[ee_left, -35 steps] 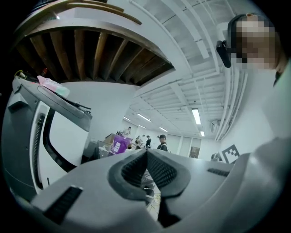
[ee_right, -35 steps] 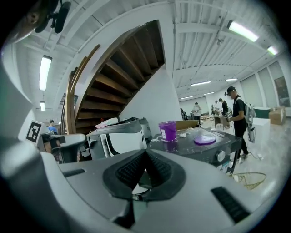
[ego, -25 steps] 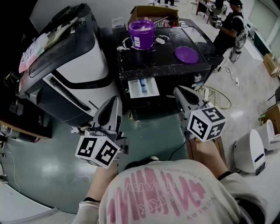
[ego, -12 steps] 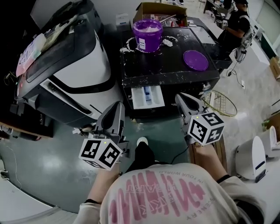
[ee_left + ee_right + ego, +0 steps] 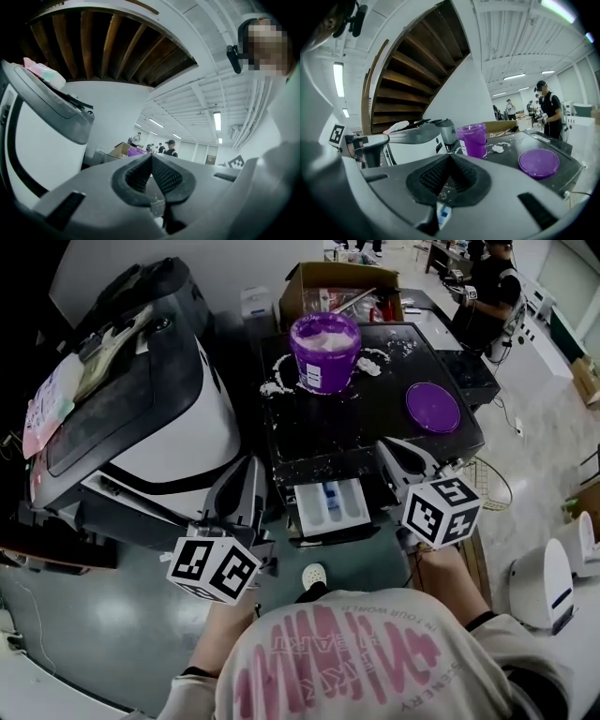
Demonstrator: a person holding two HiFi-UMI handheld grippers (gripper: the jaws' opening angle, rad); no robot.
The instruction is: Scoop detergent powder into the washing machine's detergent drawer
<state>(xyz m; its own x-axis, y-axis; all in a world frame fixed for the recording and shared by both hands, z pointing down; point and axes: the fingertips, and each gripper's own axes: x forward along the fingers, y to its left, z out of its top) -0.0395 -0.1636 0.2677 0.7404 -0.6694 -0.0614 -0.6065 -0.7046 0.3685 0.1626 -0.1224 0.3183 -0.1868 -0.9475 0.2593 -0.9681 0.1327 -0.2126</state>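
Purple plastic bucket (image 5: 324, 367), white powder (image 5: 325, 335) inside; flat round lid (image 5: 433, 408); your left hand-held gripper (image 5: 151, 157), right hand-held gripper (image 5: 449, 156): clenched, empty.

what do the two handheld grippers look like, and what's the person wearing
Both the left gripper and right gripper are grey tapering shells with black ribbed pads. Each carries a white cube with black square markers. The person wears a pale shirt with pink lettering.

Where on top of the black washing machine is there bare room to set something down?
The widest mostly bare patch on the washing machine top lies between the purple bucket, the purple lid and the open detergent drawer. Around the bucket's base it is crowded with spilled powder.
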